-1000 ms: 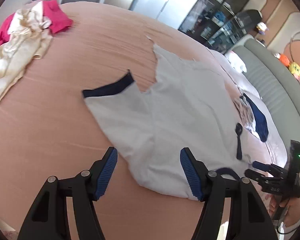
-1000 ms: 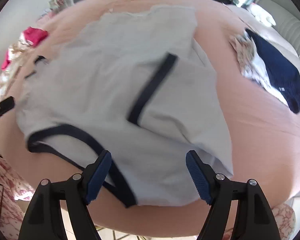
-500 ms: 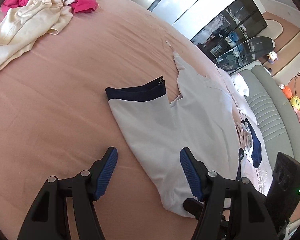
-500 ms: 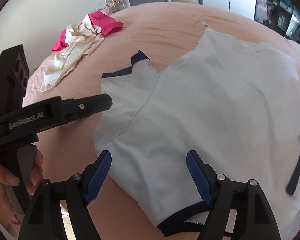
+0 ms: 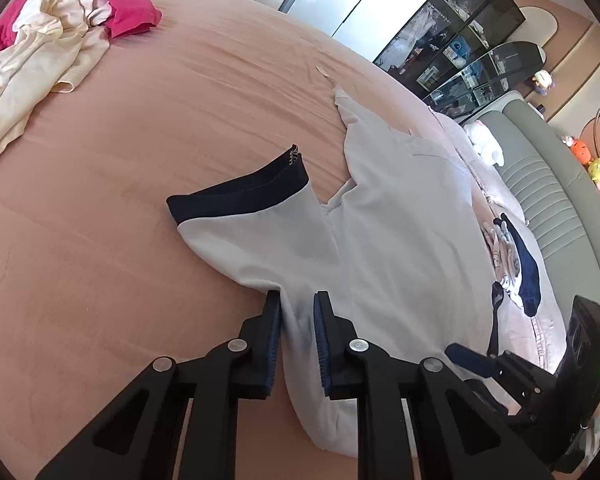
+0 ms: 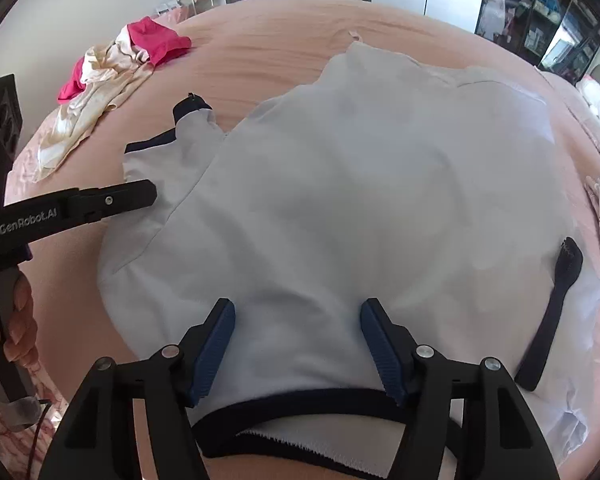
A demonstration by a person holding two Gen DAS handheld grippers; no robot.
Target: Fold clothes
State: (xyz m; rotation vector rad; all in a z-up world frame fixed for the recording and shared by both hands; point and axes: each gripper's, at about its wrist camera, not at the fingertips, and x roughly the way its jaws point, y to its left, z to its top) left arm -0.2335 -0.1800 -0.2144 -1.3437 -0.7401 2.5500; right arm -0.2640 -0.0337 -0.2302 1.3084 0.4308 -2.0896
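A white T-shirt with navy trim lies flat on the peach bed; it also fills the right wrist view. Its left sleeve with the navy cuff sticks out to the left. My left gripper is shut on the shirt's left shoulder, pinching a fold of white cloth. My right gripper is open, its jaws spread over the shirt just beyond the navy collar. The left gripper shows in the right wrist view at the sleeve.
A heap of cream and pink clothes lies at the bed's far left, also in the right wrist view. Folded patterned and navy clothes lie at the right. A grey headboard and dark cabinets stand beyond.
My left gripper has closed on the shirt's left shoulder; it was open half a second ago. My right gripper has moved to the collar and stays open.
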